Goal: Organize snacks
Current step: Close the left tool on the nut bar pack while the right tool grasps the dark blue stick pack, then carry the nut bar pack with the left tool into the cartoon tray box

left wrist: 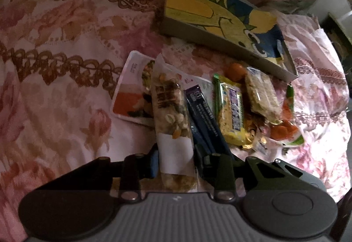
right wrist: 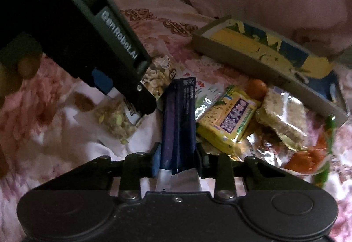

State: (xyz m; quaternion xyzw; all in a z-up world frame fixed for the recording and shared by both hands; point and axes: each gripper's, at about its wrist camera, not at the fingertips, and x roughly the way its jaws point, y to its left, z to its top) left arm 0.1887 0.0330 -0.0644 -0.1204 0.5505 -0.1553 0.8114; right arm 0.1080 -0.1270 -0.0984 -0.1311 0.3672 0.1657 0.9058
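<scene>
Both hand-held grippers pinch snacks on the flowered bedspread [left wrist: 66, 79].
Left hand-held gripper [left wrist: 176, 160] clamps the nut bar [left wrist: 170, 109]; right hand-held gripper [right wrist: 177, 159] grips the dark blue packet [right wrist: 178, 114] between its pads, beside the yellow biscuit pack [right wrist: 226, 121] and near the box lid [right wrist: 264, 59].

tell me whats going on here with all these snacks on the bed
A person is sorting a pile of snacks on a floral bedspread. The left claw is shut on a clear nut-mix packet; the right claw grips dark blue stick packets. A yellow-and-blue box lies beyond the pile, with nothing in it that shows.
</scene>
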